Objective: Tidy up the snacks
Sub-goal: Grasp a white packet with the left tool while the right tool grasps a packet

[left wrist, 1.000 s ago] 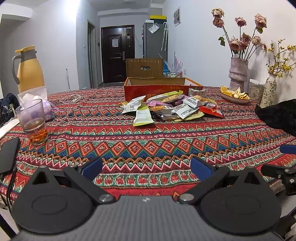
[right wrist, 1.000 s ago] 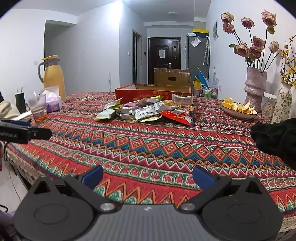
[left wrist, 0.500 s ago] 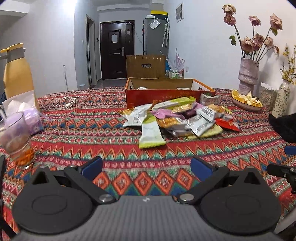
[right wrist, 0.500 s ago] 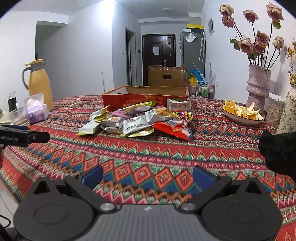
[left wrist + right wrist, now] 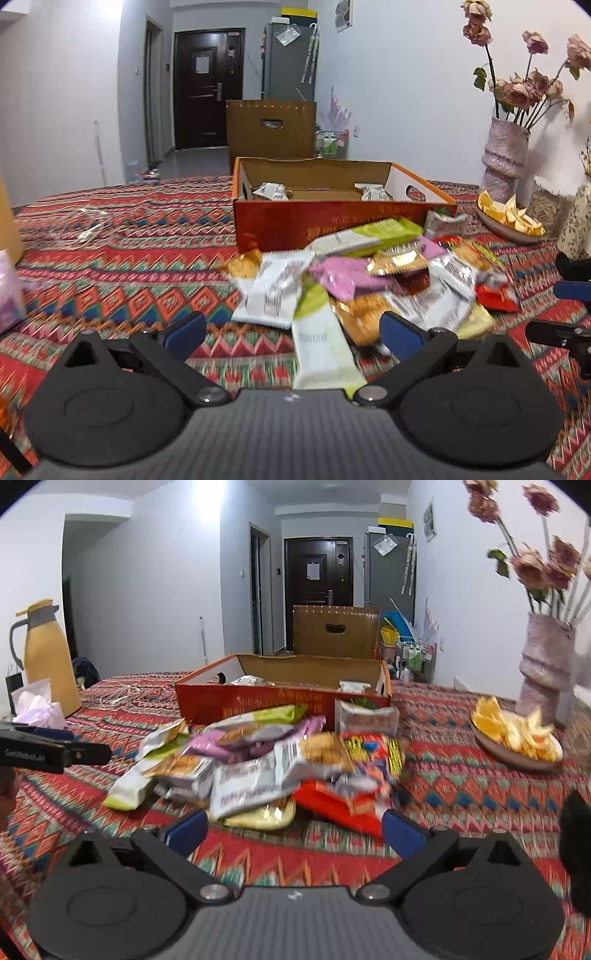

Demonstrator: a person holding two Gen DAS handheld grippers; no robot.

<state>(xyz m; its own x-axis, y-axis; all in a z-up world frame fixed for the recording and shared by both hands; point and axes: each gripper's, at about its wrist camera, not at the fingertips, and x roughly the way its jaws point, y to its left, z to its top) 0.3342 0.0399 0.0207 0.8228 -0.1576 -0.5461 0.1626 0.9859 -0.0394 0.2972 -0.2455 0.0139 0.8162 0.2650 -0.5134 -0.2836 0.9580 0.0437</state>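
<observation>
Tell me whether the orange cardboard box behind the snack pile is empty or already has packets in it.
Not empty. The open box already holds at least two pale packets, while most snacks lie in the pile outside.

Both low over the table's near edge, facing the far edge. Left wrist view close on the snack pile (image 5: 354, 288); right wrist view close too, from further right. Shared: pile, red box (image 5: 280, 698).
</observation>
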